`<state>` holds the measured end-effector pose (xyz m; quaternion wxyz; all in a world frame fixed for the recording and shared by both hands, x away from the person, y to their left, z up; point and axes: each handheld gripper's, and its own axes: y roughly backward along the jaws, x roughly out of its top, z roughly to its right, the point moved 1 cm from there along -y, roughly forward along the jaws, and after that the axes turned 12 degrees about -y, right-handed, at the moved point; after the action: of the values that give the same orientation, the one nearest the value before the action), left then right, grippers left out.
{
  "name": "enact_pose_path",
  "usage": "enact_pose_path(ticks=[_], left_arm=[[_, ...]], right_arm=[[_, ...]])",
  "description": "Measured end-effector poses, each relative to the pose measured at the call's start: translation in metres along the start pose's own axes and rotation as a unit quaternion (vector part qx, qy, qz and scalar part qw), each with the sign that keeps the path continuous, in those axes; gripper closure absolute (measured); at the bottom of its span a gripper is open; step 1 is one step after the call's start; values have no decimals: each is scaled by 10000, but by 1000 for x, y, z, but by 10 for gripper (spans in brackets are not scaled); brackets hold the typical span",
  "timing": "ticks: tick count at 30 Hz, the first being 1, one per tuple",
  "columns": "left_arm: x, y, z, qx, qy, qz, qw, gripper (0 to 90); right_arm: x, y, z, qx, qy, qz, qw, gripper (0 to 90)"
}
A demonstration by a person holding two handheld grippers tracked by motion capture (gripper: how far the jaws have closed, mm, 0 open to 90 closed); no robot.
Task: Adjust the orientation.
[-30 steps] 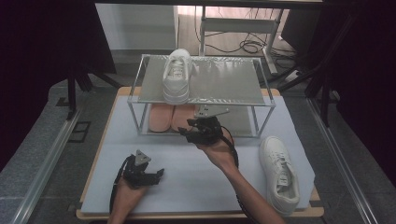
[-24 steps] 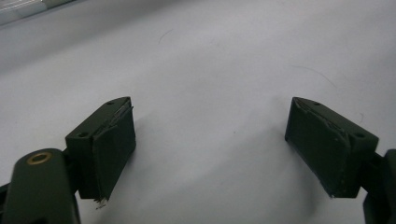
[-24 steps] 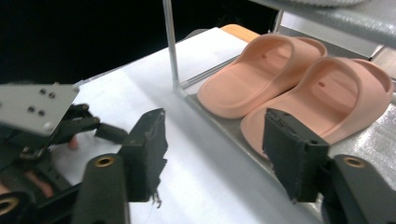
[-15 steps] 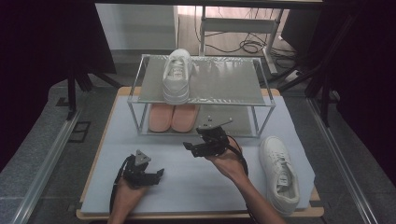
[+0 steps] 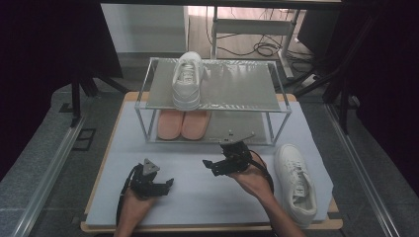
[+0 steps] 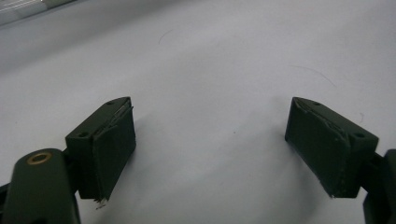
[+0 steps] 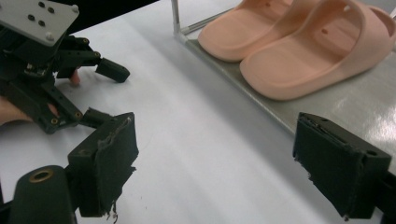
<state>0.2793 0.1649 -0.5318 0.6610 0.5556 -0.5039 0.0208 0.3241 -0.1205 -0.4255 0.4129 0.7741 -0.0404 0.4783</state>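
R gripper [image 5: 213, 165] is held above the mat, jaws spread wide w/ nothing between; the white shoe [image 5: 295, 182] lies on the mat just to its right, not touching. L gripper [image 5: 160, 184] rests low at front-left, jaws also spread & empty, well apart from the shoe.

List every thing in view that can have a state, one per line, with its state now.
Left gripper: open, holds nothing, low over the white mat.
Right gripper: open, holds nothing, in front of the rack.
White shoe on rack: upright on the top shelf.
Pink slippers: side by side on the lower shelf.
White shoe on mat: upright, to the rack's right front.
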Motion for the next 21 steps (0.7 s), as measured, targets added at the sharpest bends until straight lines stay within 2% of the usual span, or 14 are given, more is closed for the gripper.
enact_pose_path(ticks=[8,13,15,21], left_arm=[[0,0,0,8,0,7,10000,163],[0,0,0,7,0,7,10000,163],[0,0,0,6,1,8,10000,163],[0,0,0,6,1,7,10000,163]], right_arm=[[-7,12,10,58,-217,-5,9997,124],[-13,21,19,-25,-246,35,9997,113],[-14,25,23,-15,-369,24,9993,113],[-19,39,38,-299,-435,-28,9986,110]])
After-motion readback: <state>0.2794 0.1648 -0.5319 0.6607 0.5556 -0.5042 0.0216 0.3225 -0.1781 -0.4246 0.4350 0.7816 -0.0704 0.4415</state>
